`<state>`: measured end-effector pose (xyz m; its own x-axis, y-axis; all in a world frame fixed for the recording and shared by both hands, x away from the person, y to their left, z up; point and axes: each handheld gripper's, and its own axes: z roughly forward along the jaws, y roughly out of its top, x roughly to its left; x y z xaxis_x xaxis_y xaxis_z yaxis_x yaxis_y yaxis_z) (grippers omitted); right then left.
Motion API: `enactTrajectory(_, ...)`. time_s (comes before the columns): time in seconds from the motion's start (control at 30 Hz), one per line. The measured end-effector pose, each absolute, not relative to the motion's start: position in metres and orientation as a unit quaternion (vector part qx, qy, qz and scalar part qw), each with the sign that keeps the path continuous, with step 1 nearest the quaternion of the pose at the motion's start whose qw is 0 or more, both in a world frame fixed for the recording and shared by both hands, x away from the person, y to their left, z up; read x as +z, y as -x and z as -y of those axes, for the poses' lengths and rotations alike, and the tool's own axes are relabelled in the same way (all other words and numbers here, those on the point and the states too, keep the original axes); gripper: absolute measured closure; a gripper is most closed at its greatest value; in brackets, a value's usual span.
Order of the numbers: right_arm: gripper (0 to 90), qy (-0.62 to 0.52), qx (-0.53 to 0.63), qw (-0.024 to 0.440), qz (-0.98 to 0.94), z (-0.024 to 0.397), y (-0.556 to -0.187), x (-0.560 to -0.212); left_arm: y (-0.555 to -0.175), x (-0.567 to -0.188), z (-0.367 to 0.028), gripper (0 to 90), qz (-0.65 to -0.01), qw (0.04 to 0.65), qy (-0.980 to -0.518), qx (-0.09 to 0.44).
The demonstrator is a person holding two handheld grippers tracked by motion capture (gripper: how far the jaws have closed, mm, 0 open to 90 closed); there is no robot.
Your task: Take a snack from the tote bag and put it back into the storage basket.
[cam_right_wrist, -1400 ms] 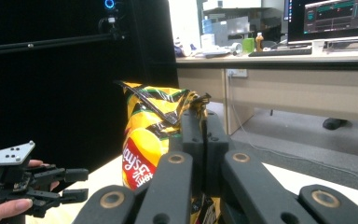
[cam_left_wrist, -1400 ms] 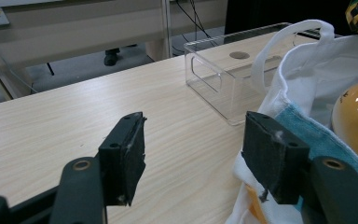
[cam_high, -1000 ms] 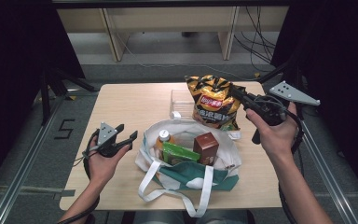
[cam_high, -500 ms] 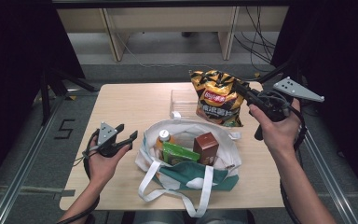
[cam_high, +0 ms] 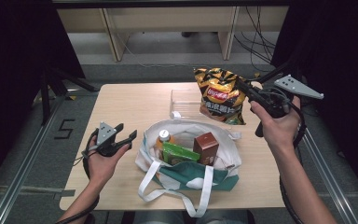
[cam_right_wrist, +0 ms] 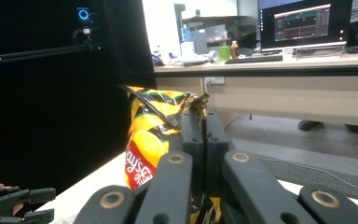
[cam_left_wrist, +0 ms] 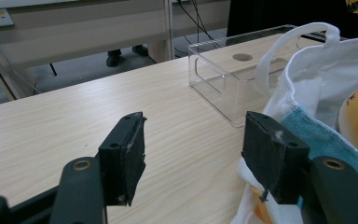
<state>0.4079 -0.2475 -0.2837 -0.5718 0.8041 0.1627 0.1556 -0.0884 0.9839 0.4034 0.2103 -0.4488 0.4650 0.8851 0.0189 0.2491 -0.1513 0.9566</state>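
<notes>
Lifted higher since a second ago: chip bag (cam_high: 220,95), pinched in the closed right tool (cam_high: 244,87) at two o'clock.
Tote (cam_high: 223,140) holds bottle (cam_high: 163,138), green pack (cam_high: 179,152), brown carton (cam_high: 206,145); clear box (cam_high: 182,100) empty; left tool (cam_high: 125,132) open.

Office lab – desks, monitors (cam_right_wrist: 300,22), camera rig (cam_right_wrist: 83,15)

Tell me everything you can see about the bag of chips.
The chip bag is a glossy yellow foil packet with black stripes and a red logo, puffed and sealed. It hangs upright above the table's far right side, behind the clear box, pinched at its top edge by the shut right tool. Nothing else touches it.
</notes>
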Motion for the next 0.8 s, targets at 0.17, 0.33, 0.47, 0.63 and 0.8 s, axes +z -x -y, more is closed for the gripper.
enactTrajectory(0.17,90.0,-0.386,0.629,0.259,-0.623,0.249,-0.412,-0.284,-0.404,-0.448,-0.211,38.6,-0.411,0.505,-0.69,0.316)
enactTrajectory(0.33,90.0,-0.391,0.631,0.258,-0.619,0.25,-0.415,-0.284,-0.404,-0.448,-0.211,38.7,-0.412,0.505,-0.689,0.316)
enactTrajectory(0.47,90.0,-0.392,0.628,0.259,-0.62,0.25,-0.418,-0.285,-0.404,-0.449,-0.211,38.6,-0.411,0.506,-0.69,0.315)
enactTrajectory(0.63,90.0,-0.395,0.628,0.26,-0.618,0.249,-0.422,-0.285,-0.404,-0.448,-0.211,38.6,-0.411,0.506,-0.69,0.315)
enactTrajectory(0.8,90.0,-0.397,0.628,0.26,-0.617,0.249,-0.425,-0.284,-0.405,-0.448,-0.211,38.6,-0.412,0.506,-0.689,0.316)
